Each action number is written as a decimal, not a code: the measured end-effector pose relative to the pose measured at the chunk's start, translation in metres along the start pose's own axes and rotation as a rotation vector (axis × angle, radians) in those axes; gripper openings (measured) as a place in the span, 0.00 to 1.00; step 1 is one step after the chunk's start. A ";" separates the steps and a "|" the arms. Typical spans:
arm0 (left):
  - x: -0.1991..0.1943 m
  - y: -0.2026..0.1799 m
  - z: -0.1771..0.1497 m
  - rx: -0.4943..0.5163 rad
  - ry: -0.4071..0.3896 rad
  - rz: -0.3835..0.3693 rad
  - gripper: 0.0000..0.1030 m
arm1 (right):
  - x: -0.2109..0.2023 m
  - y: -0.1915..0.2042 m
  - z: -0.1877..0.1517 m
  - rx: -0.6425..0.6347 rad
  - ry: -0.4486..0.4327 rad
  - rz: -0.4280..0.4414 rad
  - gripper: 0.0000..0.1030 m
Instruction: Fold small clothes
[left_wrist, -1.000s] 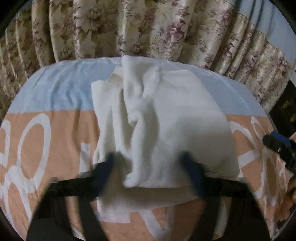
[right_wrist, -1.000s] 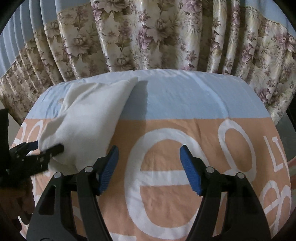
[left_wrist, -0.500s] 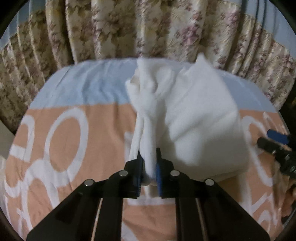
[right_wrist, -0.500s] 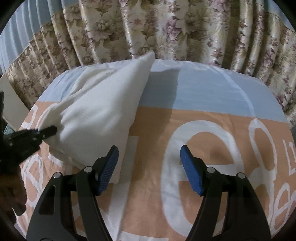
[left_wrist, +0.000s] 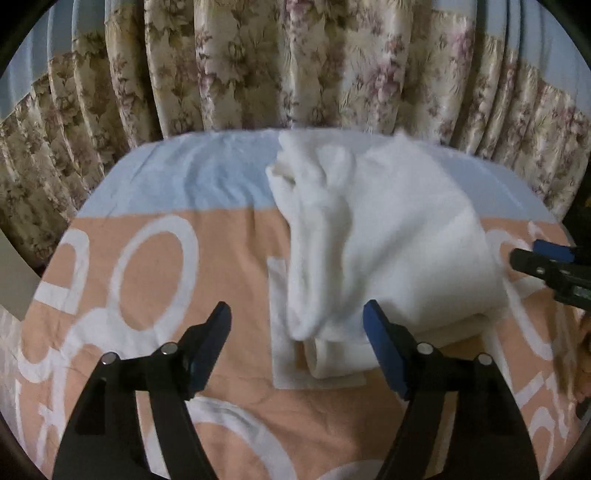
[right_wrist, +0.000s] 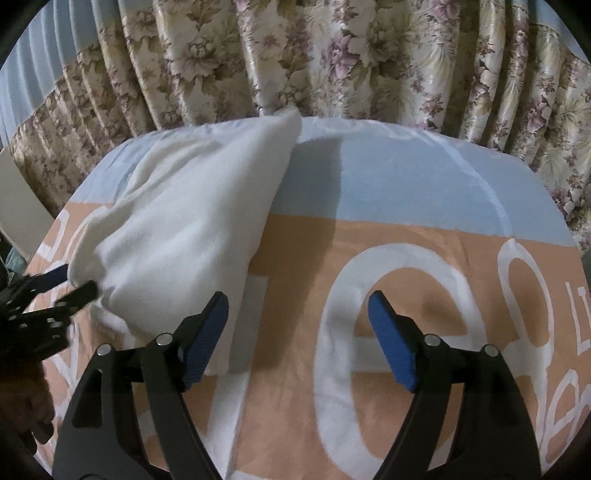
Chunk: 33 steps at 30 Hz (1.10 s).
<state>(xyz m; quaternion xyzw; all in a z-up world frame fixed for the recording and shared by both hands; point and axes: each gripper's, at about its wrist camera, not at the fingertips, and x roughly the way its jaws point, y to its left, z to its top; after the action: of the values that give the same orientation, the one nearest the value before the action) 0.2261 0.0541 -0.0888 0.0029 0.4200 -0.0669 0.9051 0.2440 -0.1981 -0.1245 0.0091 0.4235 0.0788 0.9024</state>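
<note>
The white garment (left_wrist: 388, 240) lies bunched and partly folded on the peach-and-blue printed cloth (left_wrist: 229, 258) that covers the table, towards the flowered curtain (left_wrist: 258, 66) at the far edge. Its near, rolled end sits between the blue pads of the left tongs (left_wrist: 297, 325), which are spread wide and grip nothing; the cloth's fold reaches just ahead of the gap and I cannot tell whether either pad touches it. Seen from the other side, the garment (right_wrist: 184, 229) rises in a peak, with the left tongs (right_wrist: 70, 288) at its lower left corner. The right tongs (right_wrist: 297, 317) are spread wide too, hovering over the printed cloth (right_wrist: 406, 229) to the garment's right; their left pad (right_wrist: 207, 332) is just beside the garment's edge, the other well clear of it. Both tools point towards the curtain (right_wrist: 369, 55).
</note>
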 end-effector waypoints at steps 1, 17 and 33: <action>-0.008 0.004 0.006 -0.016 -0.021 0.003 0.72 | 0.001 -0.003 0.004 0.005 -0.006 -0.005 0.77; 0.050 -0.030 0.125 0.014 -0.057 -0.009 0.73 | 0.038 -0.024 0.084 0.039 -0.063 -0.039 0.79; 0.097 0.019 0.056 -0.064 -0.039 0.129 0.89 | 0.112 0.011 0.089 -0.014 -0.013 0.022 0.88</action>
<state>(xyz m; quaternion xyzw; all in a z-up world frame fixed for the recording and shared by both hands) 0.3331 0.0584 -0.1268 -0.0002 0.4032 0.0050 0.9151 0.3810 -0.1659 -0.1523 0.0079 0.4170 0.0914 0.9042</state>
